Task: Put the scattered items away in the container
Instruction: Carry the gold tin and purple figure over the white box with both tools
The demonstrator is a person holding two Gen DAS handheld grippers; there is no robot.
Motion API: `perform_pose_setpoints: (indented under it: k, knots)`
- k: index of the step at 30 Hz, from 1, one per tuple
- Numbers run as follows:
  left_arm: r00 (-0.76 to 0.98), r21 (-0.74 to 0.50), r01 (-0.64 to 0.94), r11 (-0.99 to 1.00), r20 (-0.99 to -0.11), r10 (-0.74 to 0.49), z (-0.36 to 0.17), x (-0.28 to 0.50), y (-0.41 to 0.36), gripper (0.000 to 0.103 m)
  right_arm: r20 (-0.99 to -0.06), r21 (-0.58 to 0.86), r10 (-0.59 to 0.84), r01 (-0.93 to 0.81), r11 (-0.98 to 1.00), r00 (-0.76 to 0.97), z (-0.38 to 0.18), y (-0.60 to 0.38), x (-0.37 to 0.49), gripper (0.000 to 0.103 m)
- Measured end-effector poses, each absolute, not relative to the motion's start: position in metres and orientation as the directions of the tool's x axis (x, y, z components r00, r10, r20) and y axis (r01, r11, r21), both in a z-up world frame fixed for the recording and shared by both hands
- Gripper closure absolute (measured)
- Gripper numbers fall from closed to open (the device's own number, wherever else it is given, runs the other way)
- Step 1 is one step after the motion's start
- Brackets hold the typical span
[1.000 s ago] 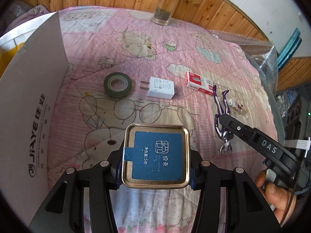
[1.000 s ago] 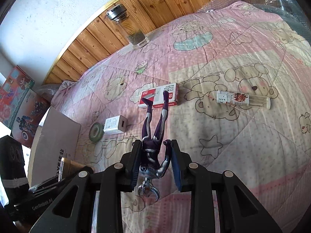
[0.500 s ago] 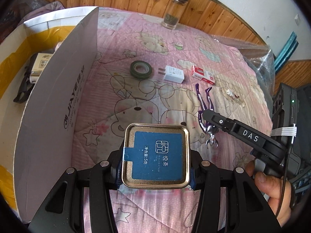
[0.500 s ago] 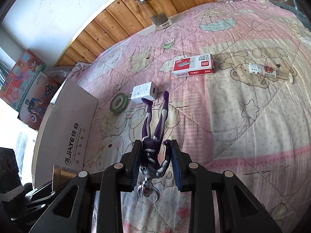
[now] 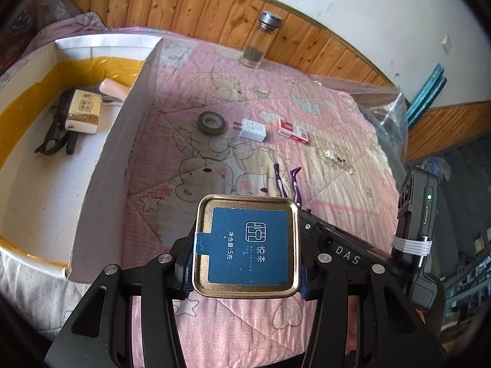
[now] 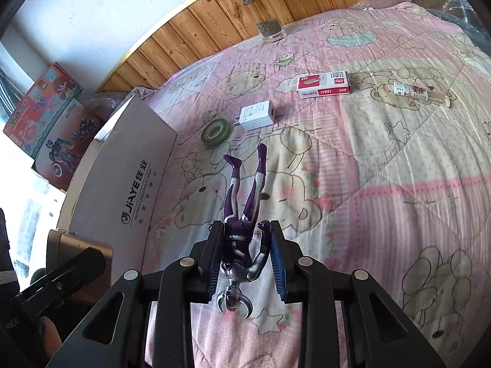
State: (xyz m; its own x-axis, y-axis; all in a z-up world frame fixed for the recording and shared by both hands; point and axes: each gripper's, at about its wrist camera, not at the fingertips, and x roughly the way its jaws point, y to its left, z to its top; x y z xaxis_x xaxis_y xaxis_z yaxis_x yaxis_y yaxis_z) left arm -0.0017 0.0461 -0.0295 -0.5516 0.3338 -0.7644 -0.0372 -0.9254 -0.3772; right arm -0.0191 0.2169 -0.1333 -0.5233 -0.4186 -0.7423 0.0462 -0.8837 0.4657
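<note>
Gold-rimmed and square, the tea tin [image 5: 247, 247] sits clamped between the fingers of my left gripper [image 5: 245, 263], its blue label facing my camera, held above the pink quilt [image 5: 214, 98] just right of the cardboard box [image 5: 122, 141]. My right gripper [image 6: 247, 257] is closed on a purple and silver figurine [image 6: 242, 214], pads pressing its torso and arms; its head points back at my lens and its legs stick out forward over the quilt. From the left camera I see only the figurine's feet above the tin's rim.

Inside the box, which stands open on the bed's left side, I make out a tissue pack [image 5: 83, 112], a pink item [image 5: 113, 90] by the inner wall, and some dark, strap-like thing [image 5: 56, 135] that I cannot identify at this angle.

Still scattered on the quilt: a roll of dark green tape [image 6: 215, 132], a white charger [image 6: 257, 115] just beside it, a red and white staple box [image 6: 323, 84] further right, and a small clear vial [image 6: 422, 93] beyond that. A glass bottle [image 5: 260, 41] stands upright against the wooden wall panelling [image 5: 184, 9] at the far edge.
</note>
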Motion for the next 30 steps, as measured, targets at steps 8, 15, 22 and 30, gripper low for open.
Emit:
perform_pose_setpoints:
  k: [8, 15, 22, 30]
  knots:
    - [-0.572, -0.423, -0.043, -0.905, -0.732, 0.369, -0.021, 0.023, 0.033, 0.052, -0.708, 0.417, -0.397, 0.107, -0.903, -0.585, -0.100, 0.191, 0.023, 0.072]
    - [-0.616, -0.452, -0.044, -0.891, -0.689, 0.381, -0.001, 0.042, 0.015, 0.052, -0.677, 0.461, -0.435, 0.118, -0.879, -0.594, -0.086, 0.181, 0.050, 0.072]
    - [-0.654, -0.473, -0.032, -0.880, -0.656, 0.376, 0.015, 0.053, -0.002, 0.052, -0.638, 0.487, -0.476, 0.160, -0.858, -0.605, -0.066, 0.165, 0.064, 0.072]
    - [-0.688, -0.510, -0.011, -0.860, -0.620, 0.377, 0.030, 0.056, -0.028, 0.052, -0.600, 0.497, -0.530, 0.239, -0.834, -0.600, -0.039, 0.140, 0.070, 0.072]
